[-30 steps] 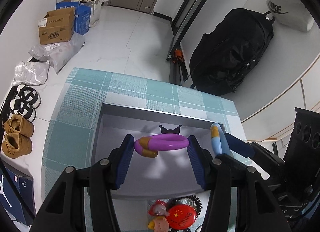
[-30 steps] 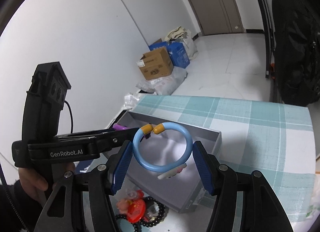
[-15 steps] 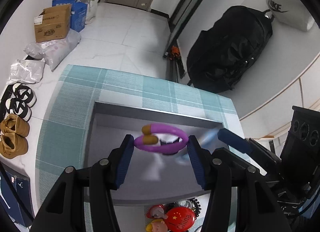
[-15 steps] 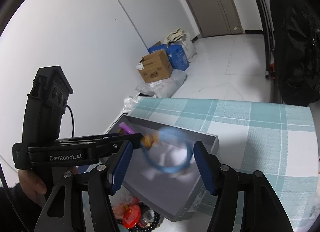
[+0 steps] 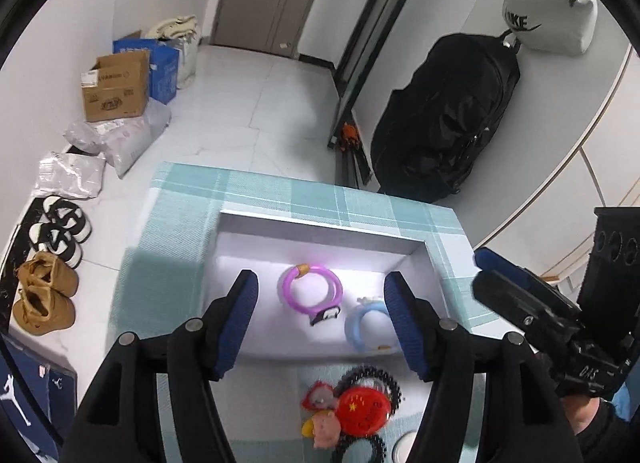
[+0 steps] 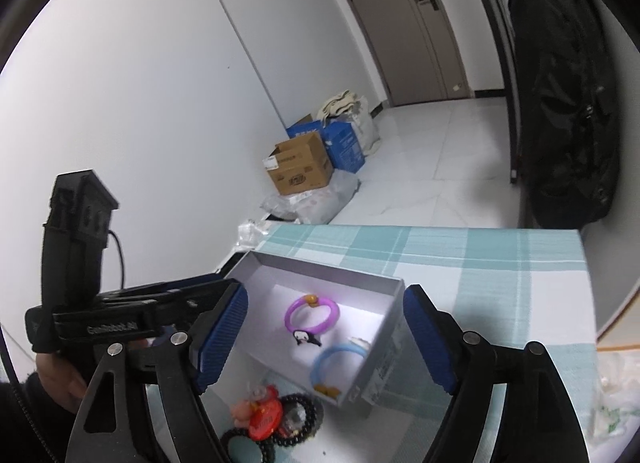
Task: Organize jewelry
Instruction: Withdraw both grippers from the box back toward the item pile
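Both the left gripper (image 5: 320, 327) and right gripper (image 6: 326, 337) are gaping wide, holding nothing, hovering above the grey box (image 5: 320, 239) containing the purple bracelet (image 5: 312, 289) and blue bracelet (image 5: 366, 327).

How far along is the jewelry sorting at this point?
Done: purple bracelet and blue bracelet lie inside the grey box. In hand: nothing; left hand-held gripper and right hand-held gripper are open. Left: red badge and black bead bracelets outside the box.

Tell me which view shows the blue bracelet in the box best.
The right wrist view: the blue bracelet shows as a whole ring with its orange ends. In the left wrist view the blue bracelet is pale, blurred and partly behind a finger.
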The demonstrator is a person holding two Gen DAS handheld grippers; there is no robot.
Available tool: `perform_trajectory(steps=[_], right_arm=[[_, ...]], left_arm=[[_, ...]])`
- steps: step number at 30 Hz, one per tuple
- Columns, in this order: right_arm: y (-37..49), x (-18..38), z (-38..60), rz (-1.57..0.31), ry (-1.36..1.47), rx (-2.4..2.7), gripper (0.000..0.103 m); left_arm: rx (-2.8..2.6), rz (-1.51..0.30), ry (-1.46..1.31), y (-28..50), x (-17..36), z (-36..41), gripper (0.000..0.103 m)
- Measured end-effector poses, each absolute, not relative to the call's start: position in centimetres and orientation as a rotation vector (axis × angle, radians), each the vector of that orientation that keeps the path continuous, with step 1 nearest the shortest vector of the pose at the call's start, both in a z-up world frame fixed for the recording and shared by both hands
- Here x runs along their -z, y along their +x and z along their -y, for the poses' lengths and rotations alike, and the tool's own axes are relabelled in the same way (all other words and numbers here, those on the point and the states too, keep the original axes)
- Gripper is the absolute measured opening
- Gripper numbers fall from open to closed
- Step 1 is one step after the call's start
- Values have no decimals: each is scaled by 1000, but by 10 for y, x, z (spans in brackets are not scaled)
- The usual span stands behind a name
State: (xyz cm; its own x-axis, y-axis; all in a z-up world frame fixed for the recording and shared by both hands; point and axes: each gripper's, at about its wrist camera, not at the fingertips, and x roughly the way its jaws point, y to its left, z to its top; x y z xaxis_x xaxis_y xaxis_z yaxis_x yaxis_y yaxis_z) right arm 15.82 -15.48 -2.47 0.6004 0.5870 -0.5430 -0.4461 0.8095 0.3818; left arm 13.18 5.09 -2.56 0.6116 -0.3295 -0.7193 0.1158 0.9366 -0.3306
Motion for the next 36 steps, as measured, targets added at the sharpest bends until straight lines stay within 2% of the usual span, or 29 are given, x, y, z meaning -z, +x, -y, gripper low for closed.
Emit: perform_trajectory(steps=[11,16,23,36], right_arm=[[109,10,168,-668,176,-561,87],[88,12,171,-678,171,-559,89],[63,18,174,-714,162,-541,97],[36,42,169,-817,70,-512,100]], left_arm=[[148,-863,-219,85,24,-50,62],[150,-880,-224,64,27,-48,71],[155,-927,-186,48,38,-33,72],[215,-1049,-157,49,70,-17,72]])
